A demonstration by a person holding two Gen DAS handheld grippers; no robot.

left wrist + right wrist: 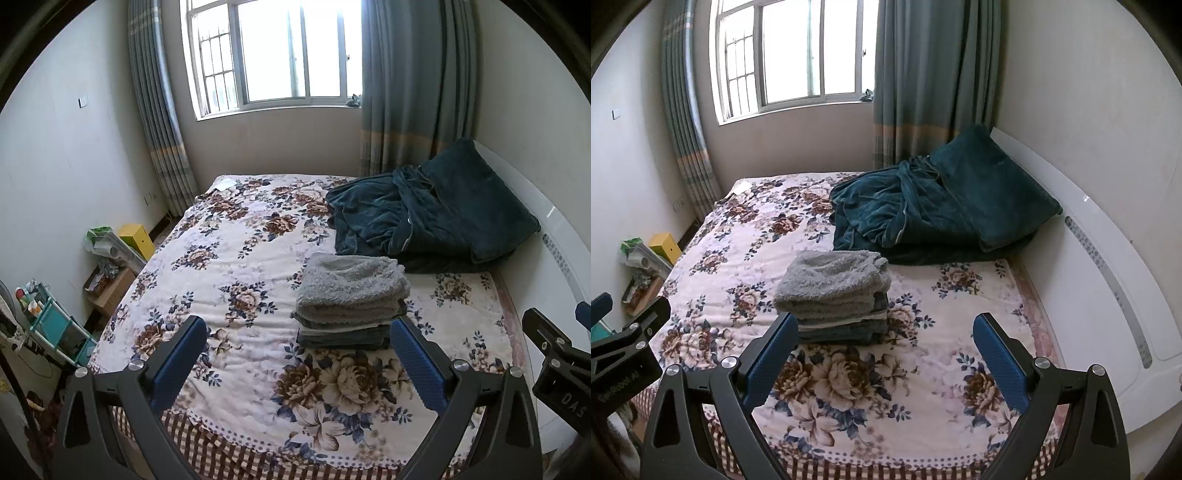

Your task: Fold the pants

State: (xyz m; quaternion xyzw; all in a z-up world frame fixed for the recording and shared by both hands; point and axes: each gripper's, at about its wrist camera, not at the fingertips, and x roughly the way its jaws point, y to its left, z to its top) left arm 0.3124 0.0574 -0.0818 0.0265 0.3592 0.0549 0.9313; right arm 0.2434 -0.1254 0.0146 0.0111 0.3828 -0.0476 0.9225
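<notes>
The grey pants (351, 284) lie already folded on top of a stack on the bed (229, 258), just beyond the fingers. Both the left gripper (299, 354) and the right gripper (884, 350) have fingers spread and hold nothing; folding looks finished.

Floral bedspread (229, 258), rumpled teal blanket (436, 218) by white headboard (554, 258), blue-grey curtains (417, 85), window (273, 55).
</notes>
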